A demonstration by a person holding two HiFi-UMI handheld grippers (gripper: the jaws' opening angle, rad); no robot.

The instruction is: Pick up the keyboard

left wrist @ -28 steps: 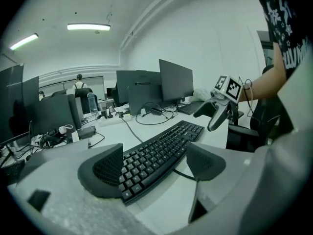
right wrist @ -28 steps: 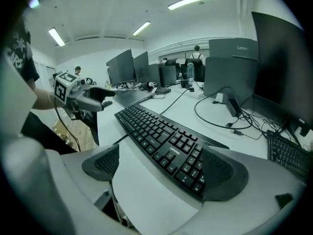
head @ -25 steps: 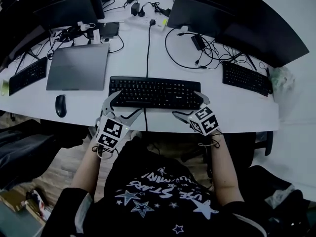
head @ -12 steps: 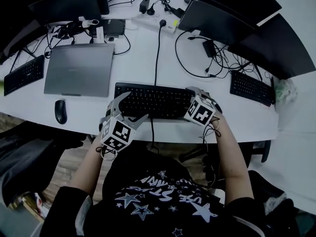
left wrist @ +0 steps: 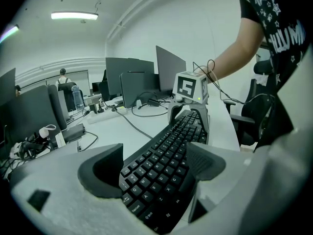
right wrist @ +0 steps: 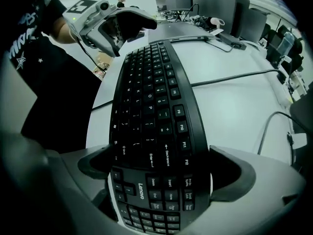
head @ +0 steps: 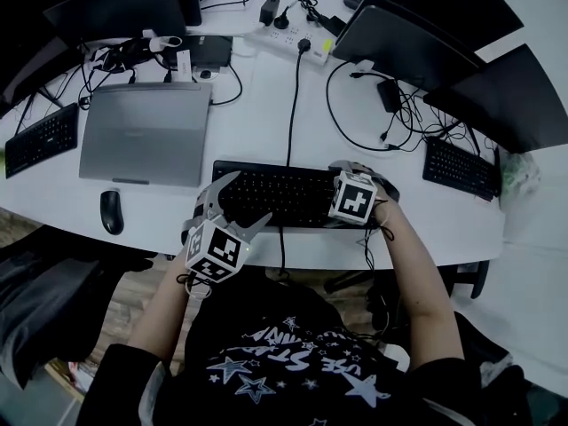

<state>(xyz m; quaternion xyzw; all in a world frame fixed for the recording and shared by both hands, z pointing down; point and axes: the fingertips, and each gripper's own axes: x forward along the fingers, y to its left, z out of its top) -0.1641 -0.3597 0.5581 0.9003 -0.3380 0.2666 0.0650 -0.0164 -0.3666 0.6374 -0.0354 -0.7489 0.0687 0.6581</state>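
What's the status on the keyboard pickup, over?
Left gripper open, straddling keyboard left end. Right gripper jaws opening, right end between them. Keyboard flat on desk, not lifted. Cable runs back toward power strip, may tug.

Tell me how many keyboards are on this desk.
3. The middle keyboard lies at the front edge of the desk, the left keyboard sits left of the laptop, and the right keyboard sits below the monitors. More may be hidden behind the monitors.

Black corded keyboard (head: 280, 193) — flat and keys-up on the white desk (head: 257, 122), lengthwise along its near edge
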